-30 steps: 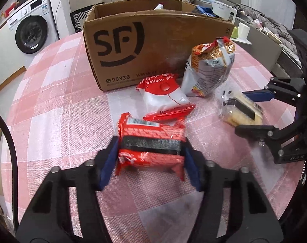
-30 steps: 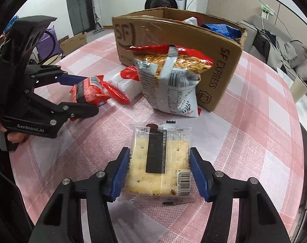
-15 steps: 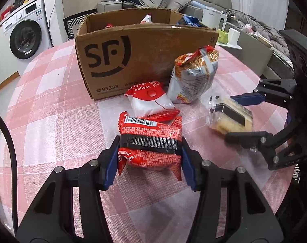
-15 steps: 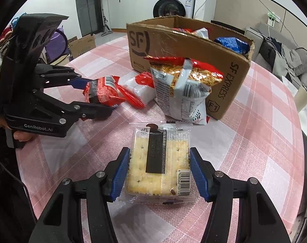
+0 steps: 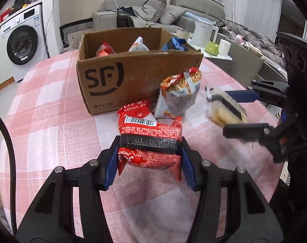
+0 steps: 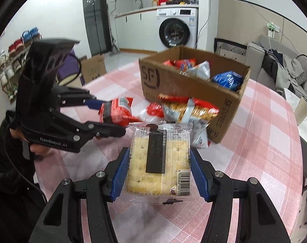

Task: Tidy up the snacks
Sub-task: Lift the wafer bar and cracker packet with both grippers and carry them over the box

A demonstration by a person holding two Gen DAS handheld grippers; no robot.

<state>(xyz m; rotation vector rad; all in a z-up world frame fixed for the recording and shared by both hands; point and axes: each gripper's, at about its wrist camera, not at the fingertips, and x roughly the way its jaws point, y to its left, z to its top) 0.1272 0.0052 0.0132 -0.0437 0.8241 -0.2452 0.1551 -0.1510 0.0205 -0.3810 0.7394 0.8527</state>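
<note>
My left gripper [image 5: 148,162] is shut on a red snack packet [image 5: 150,139] and holds it above the table, in front of the SF cardboard box [image 5: 137,81]. My right gripper [image 6: 159,172] is shut on a clear cracker packet [image 6: 159,162], also lifted. Each shows in the other's view: the cracker packet [image 5: 224,109] at the right, the red packet [image 6: 116,111] at the left. A noodle bag [image 5: 178,93] and a white-and-red packet [image 5: 135,109] lie against the box. The box [image 6: 194,89] holds several snacks.
The round table has a pink checked cloth [image 5: 48,121]. A white kettle [image 5: 204,34] and cups stand on a side table behind the box. A washing machine [image 6: 175,30] and a sofa [image 5: 153,14] stand further off.
Both grippers have risen with their packets off the table. The box's inside now shows in both views.
</note>
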